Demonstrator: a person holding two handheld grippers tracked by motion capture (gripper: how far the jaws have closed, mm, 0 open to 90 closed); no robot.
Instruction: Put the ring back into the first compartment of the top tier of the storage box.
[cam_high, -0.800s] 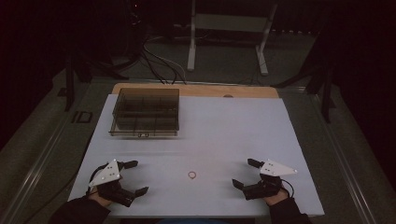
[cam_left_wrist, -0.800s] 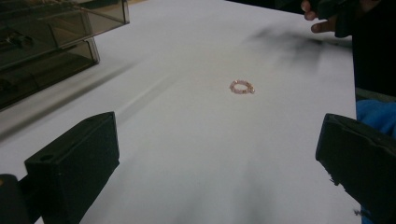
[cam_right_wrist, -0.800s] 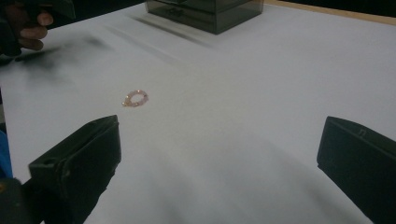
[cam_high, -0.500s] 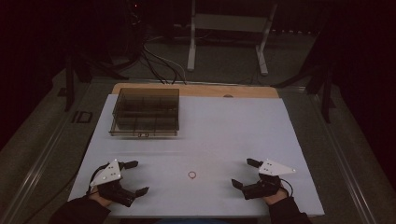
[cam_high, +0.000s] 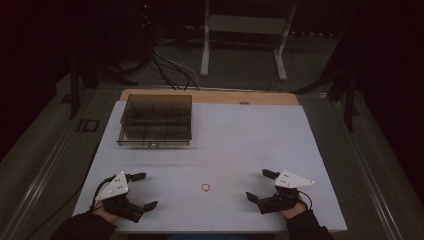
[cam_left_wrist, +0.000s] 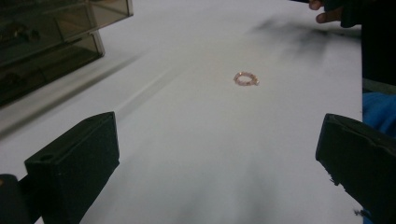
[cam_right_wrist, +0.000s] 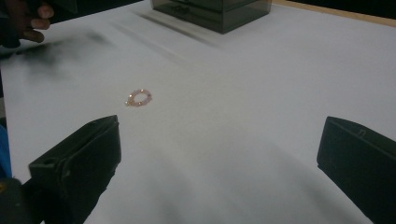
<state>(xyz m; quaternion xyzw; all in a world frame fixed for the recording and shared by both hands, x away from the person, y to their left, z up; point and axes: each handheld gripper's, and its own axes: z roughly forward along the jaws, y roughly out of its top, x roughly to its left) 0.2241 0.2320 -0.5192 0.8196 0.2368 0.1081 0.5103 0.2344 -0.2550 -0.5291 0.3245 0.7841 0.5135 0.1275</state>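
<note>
near the table's front edge, left gripper (cam_high: 141, 190) and right gripper (cam_high: 261, 185) rest wide open and hold nothing, small pink bead ring (cam_high: 205, 187) lies between them on bare white table (cam_high: 250, 140), smoky plastic box (cam_high: 156, 120) well apart toward far left edge

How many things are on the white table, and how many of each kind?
Small pink beaded ring: 1
Smoky see-through box with compartments: 1
Grippers, left gripper and right gripper, each with its fingers open and holding nothing: 2
Total: 4
</note>
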